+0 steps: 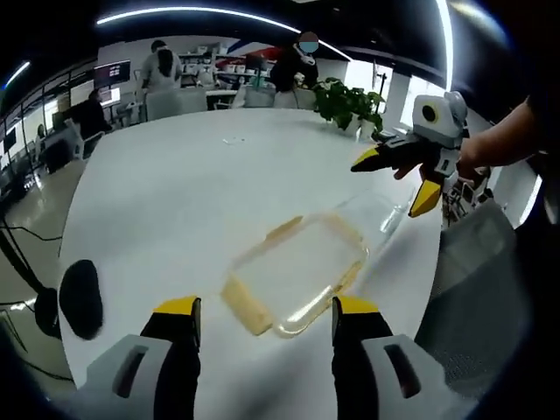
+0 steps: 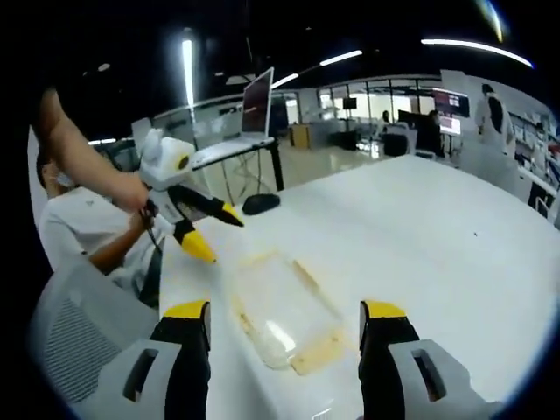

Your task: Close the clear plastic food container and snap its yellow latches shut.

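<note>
A clear plastic food container [image 1: 302,267] with yellow latches along its sides lies flat on the white table [image 1: 192,184]. A clear part reaches past its far end; I cannot tell whether it is the lid. My left gripper [image 1: 267,308] hovers just short of the container, open, nothing between its jaws. My right gripper [image 1: 391,185] hangs open in a person's hand above the container's far end. In the right gripper view the container [image 2: 280,297] lies between and just beyond the right gripper [image 2: 284,311], while the left gripper [image 2: 221,238] is open beyond its far corner.
A black mouse [image 1: 80,297] sits near the table's edge and appears again as the mouse [image 2: 260,203]. A grey mesh chair [image 1: 477,271] stands beside the table by the container. A potted plant [image 1: 350,103] is at the far side. People stand among desks behind.
</note>
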The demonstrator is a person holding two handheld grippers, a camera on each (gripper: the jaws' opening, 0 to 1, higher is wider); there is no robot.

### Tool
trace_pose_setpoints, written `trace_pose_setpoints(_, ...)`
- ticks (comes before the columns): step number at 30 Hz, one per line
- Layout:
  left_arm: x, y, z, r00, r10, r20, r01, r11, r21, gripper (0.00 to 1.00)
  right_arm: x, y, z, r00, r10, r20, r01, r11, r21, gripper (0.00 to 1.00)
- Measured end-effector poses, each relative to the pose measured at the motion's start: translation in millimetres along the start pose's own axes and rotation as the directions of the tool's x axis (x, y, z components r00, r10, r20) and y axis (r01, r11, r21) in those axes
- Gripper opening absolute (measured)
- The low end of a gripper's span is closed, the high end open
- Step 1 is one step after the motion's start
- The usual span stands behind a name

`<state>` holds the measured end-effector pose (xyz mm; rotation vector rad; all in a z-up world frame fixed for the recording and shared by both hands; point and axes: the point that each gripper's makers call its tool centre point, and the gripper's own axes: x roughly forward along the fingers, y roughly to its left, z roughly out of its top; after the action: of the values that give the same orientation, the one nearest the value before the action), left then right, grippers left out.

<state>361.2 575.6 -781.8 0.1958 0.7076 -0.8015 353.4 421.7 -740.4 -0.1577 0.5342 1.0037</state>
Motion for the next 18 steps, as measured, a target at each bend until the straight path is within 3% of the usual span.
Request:
trace_pose_setpoints(7, 10.4, 1.7, -8.4, 0.996, -0.039, -0.077, 0.046, 0.996, 0.08, 0.6, 6.8, -2.7, -10.0, 0.997, 0.017, -0.072, -0.021, 0.998, -0.051, 0.65)
trace_pose_setpoints(13, 15.5, 7.4, -8.6, 0.992, -0.065, -0.108, 0.078, 0.99, 0.121, 0.6, 12.6, -7.5, -23.0, 0.988, 0.032, -0.154, -0.048, 0.994, -0.1, 0.64)
trace_pose_setpoints(18, 19.1, 10.7, -14.3, 0.984, -0.083, -0.157, 0.107, 0.982, 0.155, 0.6, 16.5, -11.2, -26.9, 0.981, 0.046, -0.186, -0.068, 0.991, -0.111, 0.64)
